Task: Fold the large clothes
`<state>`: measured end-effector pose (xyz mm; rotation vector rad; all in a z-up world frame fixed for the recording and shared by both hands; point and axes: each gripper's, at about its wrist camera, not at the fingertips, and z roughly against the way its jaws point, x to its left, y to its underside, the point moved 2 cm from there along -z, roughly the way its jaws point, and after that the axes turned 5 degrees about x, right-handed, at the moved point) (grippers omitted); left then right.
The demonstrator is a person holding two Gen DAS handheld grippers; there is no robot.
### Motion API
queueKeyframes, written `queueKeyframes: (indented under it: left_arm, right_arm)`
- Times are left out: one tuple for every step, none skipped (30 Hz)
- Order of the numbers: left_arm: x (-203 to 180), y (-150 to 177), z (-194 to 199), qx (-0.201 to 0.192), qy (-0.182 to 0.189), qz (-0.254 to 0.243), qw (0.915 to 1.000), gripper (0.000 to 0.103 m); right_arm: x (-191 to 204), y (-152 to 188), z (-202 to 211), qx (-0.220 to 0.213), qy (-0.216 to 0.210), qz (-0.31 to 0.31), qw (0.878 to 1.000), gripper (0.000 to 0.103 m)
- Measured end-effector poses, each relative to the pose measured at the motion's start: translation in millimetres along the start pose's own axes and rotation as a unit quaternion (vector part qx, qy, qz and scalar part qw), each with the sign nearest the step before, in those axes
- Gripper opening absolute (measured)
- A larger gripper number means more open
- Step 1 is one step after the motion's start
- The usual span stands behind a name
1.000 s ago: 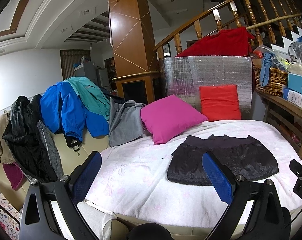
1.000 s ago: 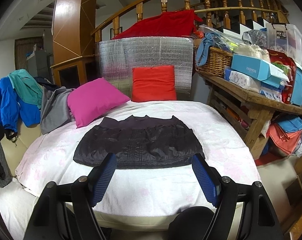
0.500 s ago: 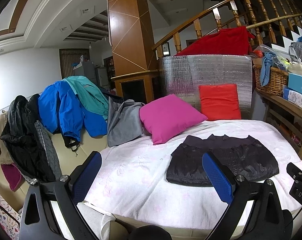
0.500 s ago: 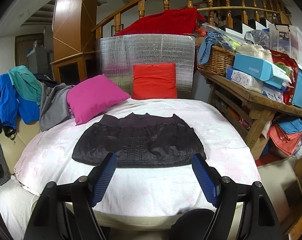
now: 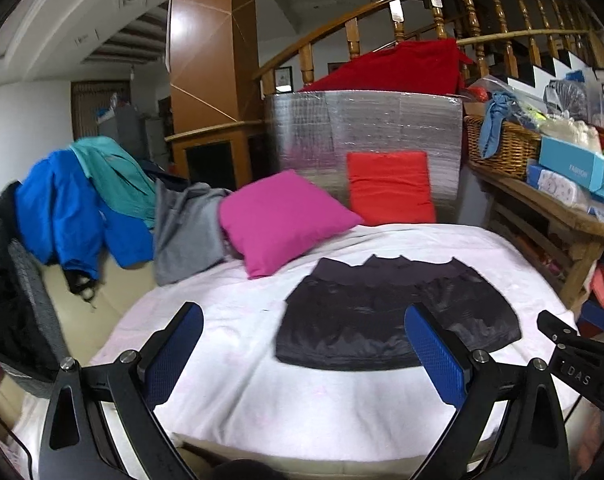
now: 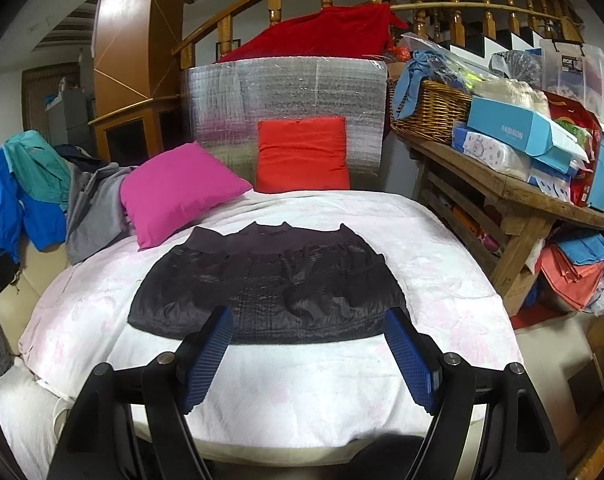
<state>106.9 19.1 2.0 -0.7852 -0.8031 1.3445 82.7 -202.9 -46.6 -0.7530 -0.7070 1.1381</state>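
A dark quilted garment (image 6: 270, 284) lies spread flat on the white bed cover (image 6: 442, 280), its hem toward me. In the left wrist view it (image 5: 382, 320) lies right of centre. My left gripper (image 5: 302, 316) is open and empty, held above the near edge of the bed, left of the garment's left edge. My right gripper (image 6: 308, 320) is open and empty, just short of the garment's near hem. Part of the right gripper shows at the right edge of the left wrist view.
A pink pillow (image 6: 178, 188) and a red pillow (image 6: 302, 160) lean at the back of the bed. Blue, teal and grey clothes (image 5: 102, 208) pile on the left. A wooden shelf (image 6: 514, 192) with boxes and a wicker basket (image 6: 426, 108) stands on the right.
Both grippers have moved forward toward the bed, and the left view has swung right. The garment now looks nearer and more central. Both grippers stay open.
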Motion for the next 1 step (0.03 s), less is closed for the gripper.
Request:
queueKeyframes:
  left_arm:
    - [1.2,-2.2,-6.2,0.005,0.007,0.009,0.9999,0.1]
  right_arm:
    - [-3.9,-3.0,-4.6,0.002,0.0,-0.004,1.0,0.081]
